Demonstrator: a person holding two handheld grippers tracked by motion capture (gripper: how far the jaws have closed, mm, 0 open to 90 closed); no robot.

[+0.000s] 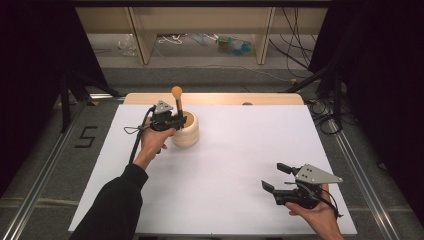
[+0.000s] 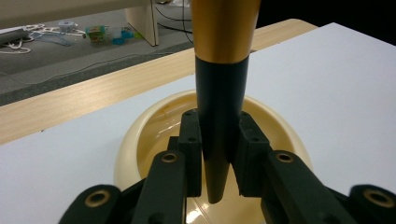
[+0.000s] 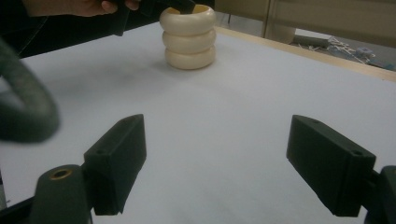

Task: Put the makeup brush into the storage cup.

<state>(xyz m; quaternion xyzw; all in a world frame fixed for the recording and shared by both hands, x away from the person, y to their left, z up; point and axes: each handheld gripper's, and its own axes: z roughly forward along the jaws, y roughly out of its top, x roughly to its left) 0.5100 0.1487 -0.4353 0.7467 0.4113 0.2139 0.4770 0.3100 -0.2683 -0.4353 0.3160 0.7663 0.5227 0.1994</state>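
Pestle (image 1: 177, 102): upright, long axis vertical, orange knob on top, dark tapered tip down inside the bowl (image 1: 186, 131).
Bowl: cream, ribbed, on the white sheet (image 1: 225, 165) toward its far left.
Left gripper (image 1: 176, 120): jaws clamped on the pestle's dark shaft, above the bowl's mouth.
Right gripper (image 1: 276, 178): jaws wide apart, nothing between them, low over the sheet at near right, well apart from the bowl.

A black-and-gold pestle (image 2: 220, 116) stands upright in a cream ribbed mortar (image 1: 186, 134).
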